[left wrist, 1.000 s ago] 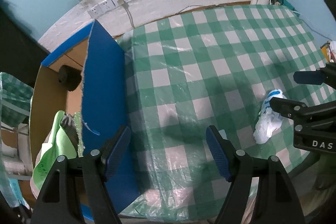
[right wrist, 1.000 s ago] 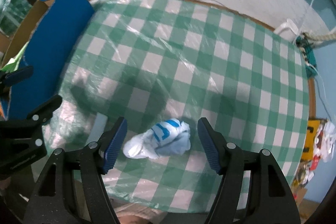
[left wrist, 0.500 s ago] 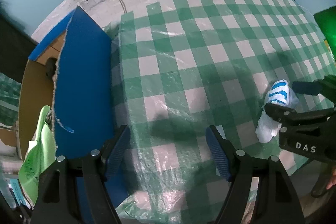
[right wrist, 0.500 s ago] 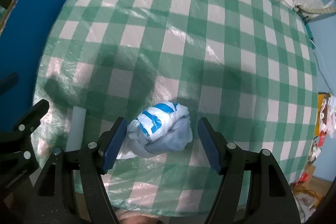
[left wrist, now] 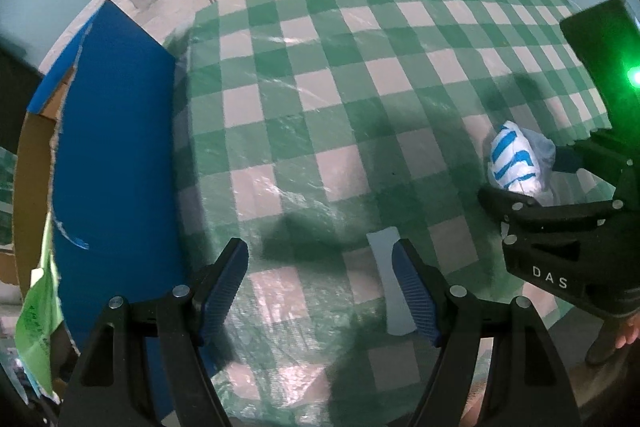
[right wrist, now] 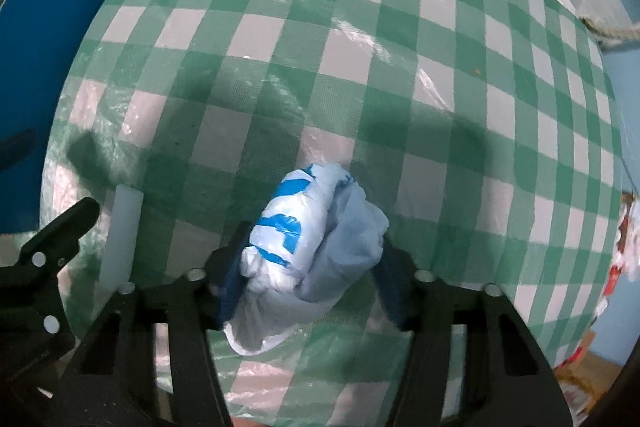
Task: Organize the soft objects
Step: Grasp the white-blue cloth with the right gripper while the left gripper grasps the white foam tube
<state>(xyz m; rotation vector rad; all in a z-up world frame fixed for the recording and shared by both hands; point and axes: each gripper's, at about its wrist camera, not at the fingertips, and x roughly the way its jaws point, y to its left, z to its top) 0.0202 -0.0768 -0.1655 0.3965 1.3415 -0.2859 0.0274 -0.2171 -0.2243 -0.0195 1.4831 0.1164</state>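
— Right wrist view: what sits between the fingers of the right gripper [right wrist: 310, 281]?
— A crumpled white plastic bag with blue print [right wrist: 308, 247], lying on the green-and-white checked tablecloth [right wrist: 360, 67] near its front edge. The jaws have just been closing, and both blue pads now press into the bag's sides.
— And the left gripper [left wrist: 320, 281]?
— Its fingers stand spread wide above the cloth with nothing between them. A pale flat strip [left wrist: 390, 279] lies on the cloth just beside the right-hand pad; whether it touches cannot be told.
— Where is the bag from that side?
— Far right of the left wrist view, well apart from the left gripper. A blue cardboard box flap [left wrist: 116, 155] rises at the table's left edge, a green bag [left wrist: 38, 323] beside it.
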